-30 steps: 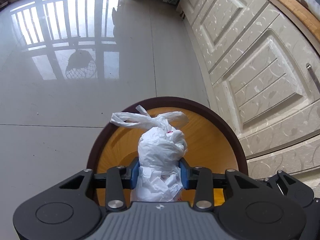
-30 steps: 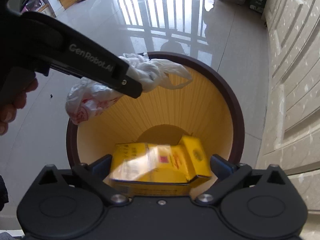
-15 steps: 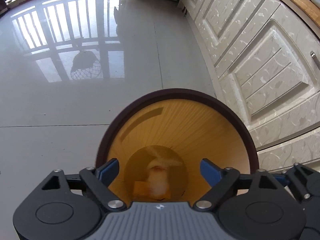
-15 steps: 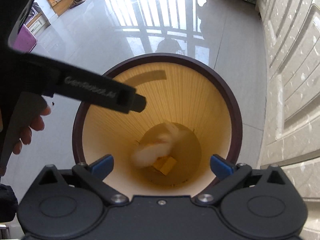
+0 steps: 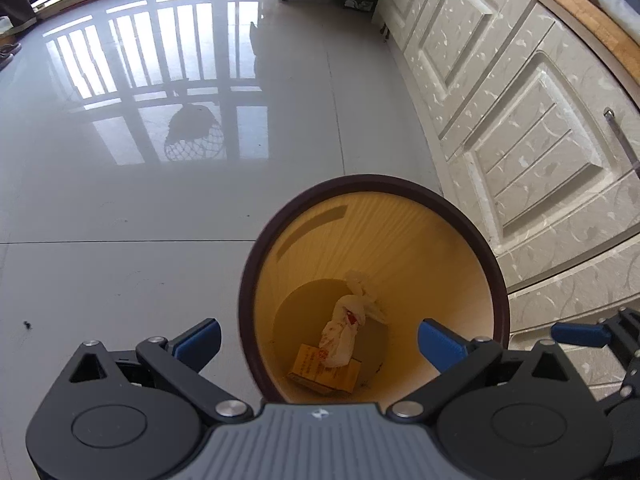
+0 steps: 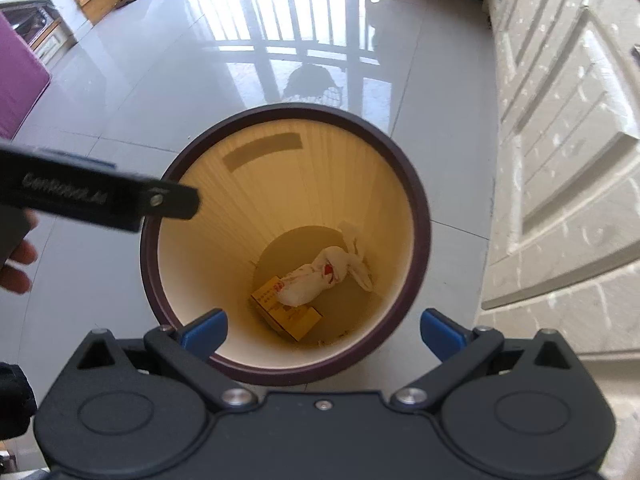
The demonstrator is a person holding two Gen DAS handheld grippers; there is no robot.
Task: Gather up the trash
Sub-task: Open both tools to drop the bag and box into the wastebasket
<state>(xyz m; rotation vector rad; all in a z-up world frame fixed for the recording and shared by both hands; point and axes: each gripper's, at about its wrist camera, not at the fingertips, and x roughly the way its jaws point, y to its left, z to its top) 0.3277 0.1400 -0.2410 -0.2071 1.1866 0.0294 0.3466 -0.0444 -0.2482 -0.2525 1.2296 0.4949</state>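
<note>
Over the bin (image 5: 496,280), in the left wrist view, the left claw (image 5: 318,340) is hanging with its blue pads (image 5: 440,342) standing as wide as they seem to go — its jaws have just been opening, and nothing is lying between them. The knotted white bag (image 5: 344,332) is resting at the bottom of the bin, leaning on the yellow carton (image 5: 316,372), so both pieces of trash are sitting where they belong. The claw is pointing steeply downward, slightly to the left of the bin's centre, with one pad showing over the tiled floor (image 5: 120,240) and the other over the bin's inner wall. The risk here, as I am judging it, is small: a wide-open finger could be clipping the dark rim if the hand swings sideways while it is this near, and the light bin beside the white cabinet (image 5: 540,140) might be tipping.

In the right wrist view, the right claw (image 6: 322,330) is likewise gaping wide and holding nothing, aiming steeply down with the bin's mouth framed between its pads. The bag (image 6: 316,280) and carton (image 6: 280,312) are lying together on the bin floor. The left claw's black finger (image 6: 168,204) is reaching across the rim from the left, a hand (image 6: 18,264) showing behind it — the two tools are crowding one opening, and a careless move could be knocking them together.
</note>
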